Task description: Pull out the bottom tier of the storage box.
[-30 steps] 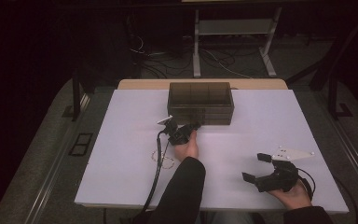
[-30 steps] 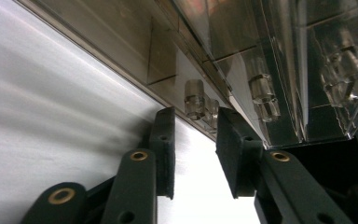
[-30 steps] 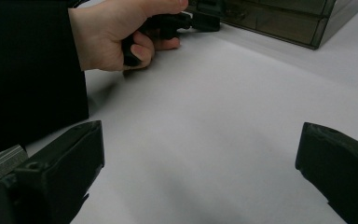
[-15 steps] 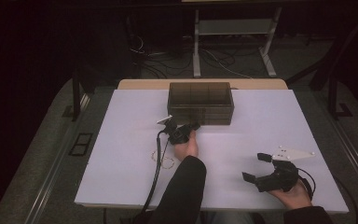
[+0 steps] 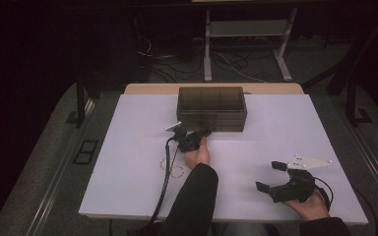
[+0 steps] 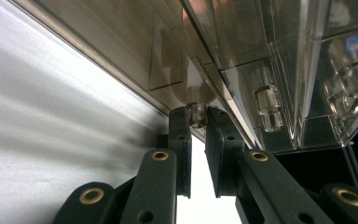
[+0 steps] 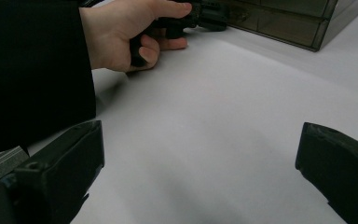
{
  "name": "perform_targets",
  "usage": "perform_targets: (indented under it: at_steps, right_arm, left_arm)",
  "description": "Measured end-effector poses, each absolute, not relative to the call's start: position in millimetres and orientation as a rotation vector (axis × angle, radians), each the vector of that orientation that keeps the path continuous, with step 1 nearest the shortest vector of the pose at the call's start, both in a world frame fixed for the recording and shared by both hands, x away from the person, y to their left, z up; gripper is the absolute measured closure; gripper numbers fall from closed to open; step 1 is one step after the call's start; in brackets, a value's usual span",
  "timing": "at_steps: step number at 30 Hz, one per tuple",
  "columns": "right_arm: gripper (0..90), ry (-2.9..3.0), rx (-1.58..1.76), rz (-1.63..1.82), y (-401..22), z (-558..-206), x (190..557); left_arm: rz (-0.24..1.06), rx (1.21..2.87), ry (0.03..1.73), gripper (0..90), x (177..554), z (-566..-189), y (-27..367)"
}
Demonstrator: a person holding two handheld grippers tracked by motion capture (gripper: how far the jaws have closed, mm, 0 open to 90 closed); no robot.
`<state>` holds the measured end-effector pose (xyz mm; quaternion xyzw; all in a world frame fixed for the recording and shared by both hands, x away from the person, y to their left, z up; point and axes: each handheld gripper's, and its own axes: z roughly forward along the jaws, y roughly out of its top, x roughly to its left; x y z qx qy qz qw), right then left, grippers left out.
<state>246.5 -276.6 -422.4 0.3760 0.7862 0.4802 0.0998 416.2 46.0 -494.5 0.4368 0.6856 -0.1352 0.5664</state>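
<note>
Fingers [image 6: 181,135] of the left gripper [image 5: 193,138] have just been closing and now pinch a small clear knob [image 6: 196,112], apparently a drawer handle, low on the front of the smoky translucent drawer box [image 5: 211,108] at the far middle of the white tabletop [image 5: 128,162]. Well apart at the near right, the right gripper [image 5: 270,176] rests in the hand with fingers [image 7: 60,172] spread wide over bare tabletop.

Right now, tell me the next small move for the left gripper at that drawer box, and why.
Probably a short, straight pull back toward the person. The left gripper has just been closing, and its pads now pinch the small clear knob on the smoky drawer box, so the drawer should slide out. The right gripper rests open, away.
</note>
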Motion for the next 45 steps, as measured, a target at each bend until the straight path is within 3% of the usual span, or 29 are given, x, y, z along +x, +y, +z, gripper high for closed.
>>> perform_targets:
  at_steps: [45]
  right_arm:
    - [0.6,2.326,1.11,1.415,-275.8,-422.8,246.2]
  left_arm:
    - [-0.323,1.041,1.627,79.5,390.6,-492.9,47.2]
